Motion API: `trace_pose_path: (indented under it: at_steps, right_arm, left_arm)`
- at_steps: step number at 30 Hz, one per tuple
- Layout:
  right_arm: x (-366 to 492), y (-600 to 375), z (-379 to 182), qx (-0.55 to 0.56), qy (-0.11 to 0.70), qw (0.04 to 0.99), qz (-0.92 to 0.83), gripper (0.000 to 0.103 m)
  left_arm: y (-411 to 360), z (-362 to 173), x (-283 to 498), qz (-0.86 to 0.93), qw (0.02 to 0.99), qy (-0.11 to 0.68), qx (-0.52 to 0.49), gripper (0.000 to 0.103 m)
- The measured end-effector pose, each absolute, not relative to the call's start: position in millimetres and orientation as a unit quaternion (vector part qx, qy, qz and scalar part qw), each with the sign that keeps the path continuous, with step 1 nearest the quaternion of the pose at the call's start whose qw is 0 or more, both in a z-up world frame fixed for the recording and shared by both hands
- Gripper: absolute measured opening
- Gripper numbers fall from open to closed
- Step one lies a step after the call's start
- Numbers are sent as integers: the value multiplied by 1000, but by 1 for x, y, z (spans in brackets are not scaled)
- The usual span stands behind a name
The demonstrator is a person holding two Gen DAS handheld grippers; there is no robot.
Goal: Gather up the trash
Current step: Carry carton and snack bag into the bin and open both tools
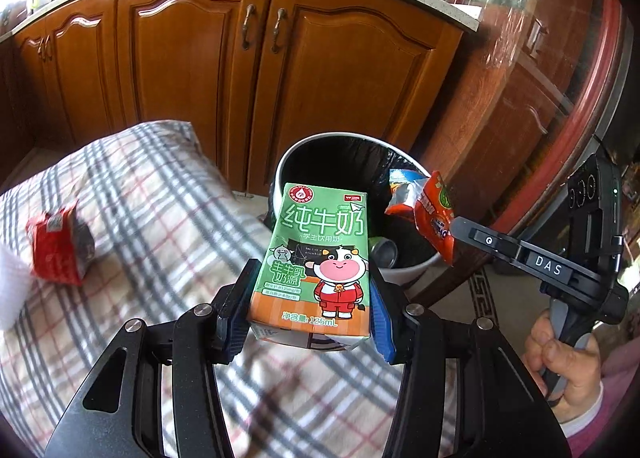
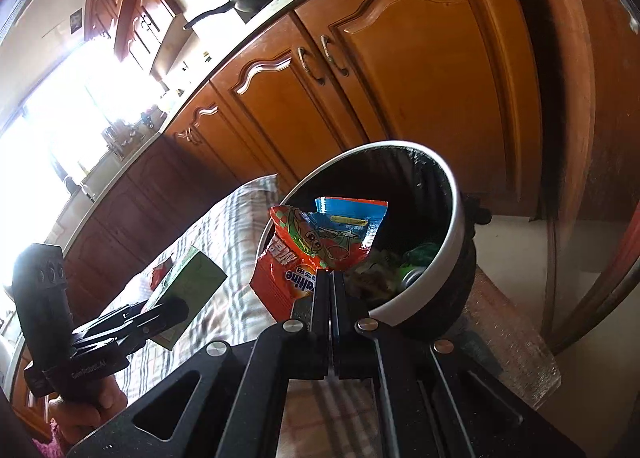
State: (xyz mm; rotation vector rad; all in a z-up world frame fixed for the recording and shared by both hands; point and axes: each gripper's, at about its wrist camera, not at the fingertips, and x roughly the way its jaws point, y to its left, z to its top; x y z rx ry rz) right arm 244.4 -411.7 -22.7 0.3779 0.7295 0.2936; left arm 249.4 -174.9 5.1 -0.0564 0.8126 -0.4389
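Both tools tilt downward toward the white round bin with a black liner [image 1: 404, 270]. The left tool [image 1: 308, 310] is part-open, its blue pads clamping a small green milk carton with a cartoon cow [image 1: 316, 262], held just before the bin's near rim. The right tool [image 2: 333, 286] is fully closed, pinching crinkled red and blue snack wrappers [image 2: 316, 246] over the bin's mouth. Only the left view shows a red wrapper [image 1: 56, 250] on the plaid-covered worktop [image 1: 168, 217], far left of the tool.
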Motion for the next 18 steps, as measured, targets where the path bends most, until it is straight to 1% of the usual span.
trace_pose_path:
  at_steps: [18]
  right_arm:
    - [274, -423, -22, 167, 360, 910, 120, 0]
  left_arm:
    - [-220, 5, 292, -219, 890, 399, 13, 48]
